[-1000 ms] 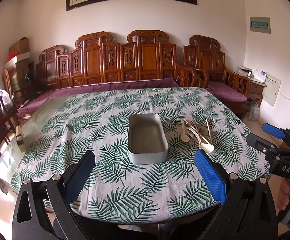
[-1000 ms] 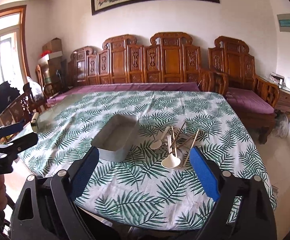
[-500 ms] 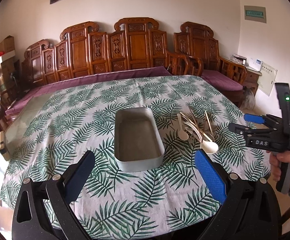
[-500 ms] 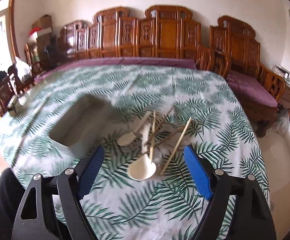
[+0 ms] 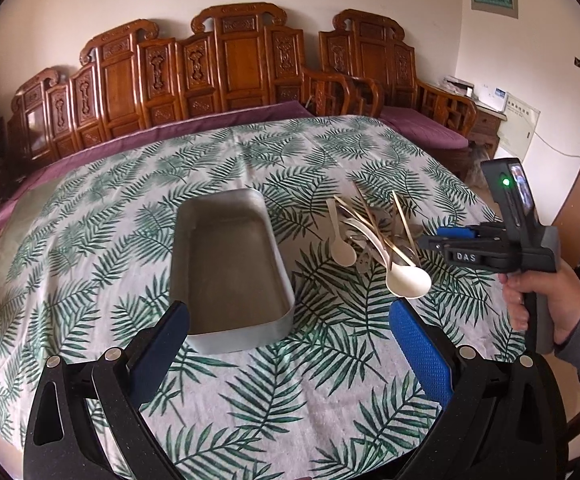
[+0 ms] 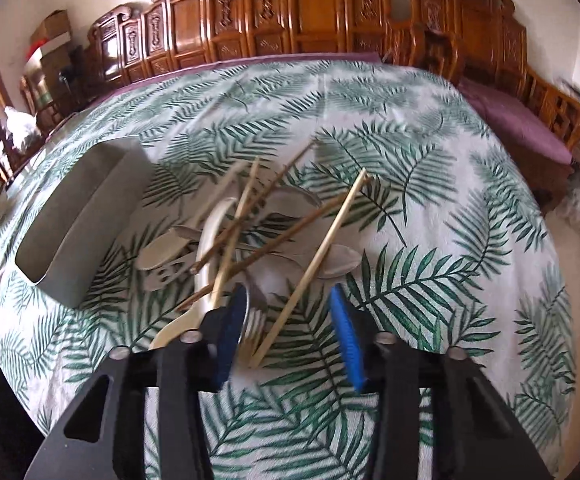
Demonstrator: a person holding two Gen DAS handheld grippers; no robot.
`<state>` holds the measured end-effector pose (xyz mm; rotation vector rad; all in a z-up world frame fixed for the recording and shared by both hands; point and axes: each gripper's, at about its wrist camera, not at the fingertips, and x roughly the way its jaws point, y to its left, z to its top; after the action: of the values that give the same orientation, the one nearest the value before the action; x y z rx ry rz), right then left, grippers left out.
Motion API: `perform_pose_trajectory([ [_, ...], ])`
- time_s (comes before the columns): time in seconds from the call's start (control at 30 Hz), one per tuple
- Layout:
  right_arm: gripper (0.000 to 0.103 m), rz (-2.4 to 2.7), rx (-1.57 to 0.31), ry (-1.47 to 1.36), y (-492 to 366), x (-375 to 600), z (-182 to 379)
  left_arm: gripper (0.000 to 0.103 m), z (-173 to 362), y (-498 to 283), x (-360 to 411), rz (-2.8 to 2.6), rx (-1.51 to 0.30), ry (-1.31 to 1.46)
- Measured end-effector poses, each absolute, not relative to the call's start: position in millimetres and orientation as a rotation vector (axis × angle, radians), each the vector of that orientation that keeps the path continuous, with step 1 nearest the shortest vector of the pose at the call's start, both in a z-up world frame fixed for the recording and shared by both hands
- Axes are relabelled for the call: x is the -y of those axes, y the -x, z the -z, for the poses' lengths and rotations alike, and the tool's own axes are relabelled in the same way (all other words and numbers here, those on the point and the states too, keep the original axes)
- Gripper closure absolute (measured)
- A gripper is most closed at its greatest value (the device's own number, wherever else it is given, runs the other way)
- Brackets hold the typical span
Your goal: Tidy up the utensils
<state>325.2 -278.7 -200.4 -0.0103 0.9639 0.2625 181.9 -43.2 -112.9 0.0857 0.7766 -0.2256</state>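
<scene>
A grey metal tray (image 5: 229, 264) lies empty on the leaf-print tablecloth; it also shows in the right wrist view (image 6: 77, 216). To its right is a pile of utensils (image 5: 374, 240): white spoons, metal spoons, a fork and several bamboo chopsticks (image 6: 249, 240). My left gripper (image 5: 290, 352) is open and empty, hovering near the tray's near end. My right gripper (image 6: 290, 336) is open, low over the pile's near edge, its fingers on either side of one light chopstick (image 6: 318, 260) without closing on it. The right gripper also shows in the left wrist view (image 5: 446, 238).
The table (image 5: 129, 184) is round and its cloth hangs over the edges. Carved wooden benches (image 5: 225, 64) with purple cushions stand behind it. A small cabinet (image 5: 486, 120) stands at the far right by the wall.
My right gripper has moved forward and down onto the utensil pile and its fingers have narrowed. My left gripper has moved closer to the tray.
</scene>
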Motion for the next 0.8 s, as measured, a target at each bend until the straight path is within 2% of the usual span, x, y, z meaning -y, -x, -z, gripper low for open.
perform_pose_trajectory([
  [0.23,0.069,-0.262,-0.996,0.007,-347.3,271.8,216.2,0.007,122.3,-196.8,62.0,0.253,-0.798,-0.110],
  [0.3,0.072,-0.236,-1.024,0.032,-353.1,269.1,222.8,0.014,123.2,-200.4,64.2,0.244,-0.793,-0.114],
  [0.4,0.082,-0.210,-1.046,0.044,-359.5,275.9,229.1,0.015,123.0,-206.3,69.0,0.243,-0.789,-0.118],
  [0.47,0.093,-0.207,-1.057,0.062,-359.7,281.9,229.3,0.016,122.8,-210.6,72.2,0.251,-0.794,-0.113],
  [0.53,0.096,-0.204,-1.075,0.070,-359.1,288.3,229.1,0.021,123.6,-216.5,77.6,0.253,-0.799,-0.114],
  [0.67,0.097,-0.195,-1.083,0.043,-351.9,308.5,227.6,0.025,127.6,-234.2,94.0,0.269,-0.808,-0.134],
  [0.8,0.097,-0.222,-1.068,0.010,-344.1,317.3,224.7,0.034,137.3,-254.5,115.3,0.302,-0.838,-0.166],
])
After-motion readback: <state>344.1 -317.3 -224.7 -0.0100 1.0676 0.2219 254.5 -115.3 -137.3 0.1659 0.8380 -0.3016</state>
